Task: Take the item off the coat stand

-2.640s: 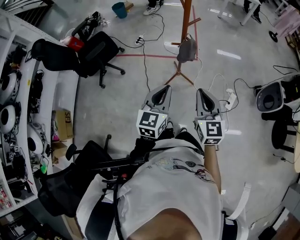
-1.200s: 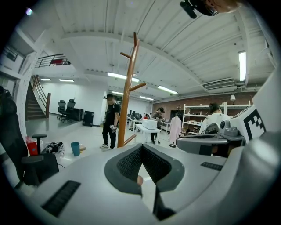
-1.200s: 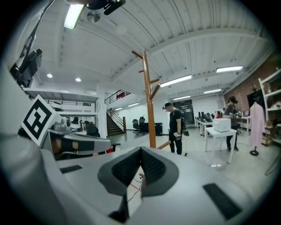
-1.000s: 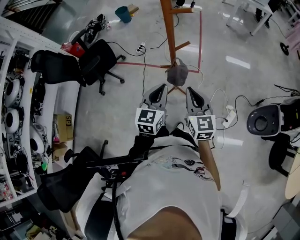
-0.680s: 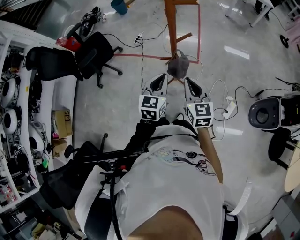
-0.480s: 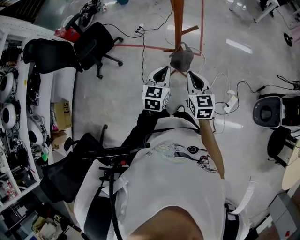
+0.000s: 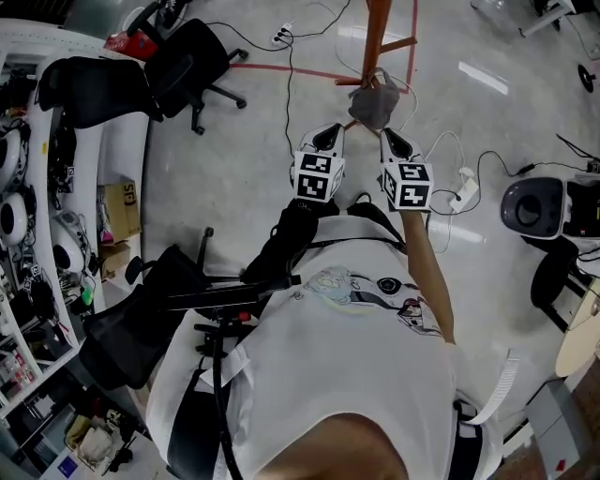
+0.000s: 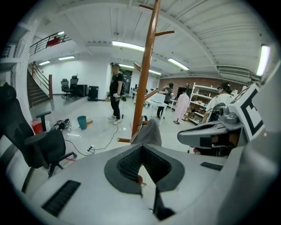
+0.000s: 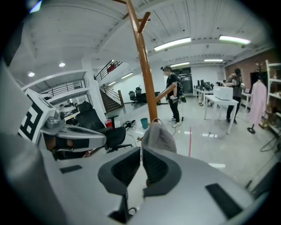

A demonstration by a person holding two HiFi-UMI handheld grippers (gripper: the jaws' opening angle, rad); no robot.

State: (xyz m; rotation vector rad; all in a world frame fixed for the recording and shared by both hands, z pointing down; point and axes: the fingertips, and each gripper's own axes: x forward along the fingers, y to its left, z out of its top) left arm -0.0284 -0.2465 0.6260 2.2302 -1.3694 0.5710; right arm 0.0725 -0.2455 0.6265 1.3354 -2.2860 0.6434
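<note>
A wooden coat stand (image 7: 377,28) rises at the top of the head view, and a grey cloth item (image 7: 375,105) hangs from a low peg on it. My left gripper (image 7: 328,138) and right gripper (image 7: 390,141) are held side by side just short of the item, one to each side below it. Both are shut with nothing between the pads. The left gripper view has the item (image 8: 149,132) straight beyond the gripper (image 8: 141,149), against the pole (image 8: 145,66). Seen from the right gripper (image 9: 141,151), the item (image 9: 159,136) hangs close ahead and slightly right.
Black office chairs (image 7: 187,66) stand to the left, beside white shelving (image 7: 56,187). Cables and a power strip (image 7: 464,192) lie on the floor near the stand's base, and a grey machine (image 7: 534,206) sits at the right. A person (image 8: 117,96) stands farther back.
The person has walked toward the coat stand, so both grippers are now much closer to the grey item. Both grippers stayed shut and side by side.
</note>
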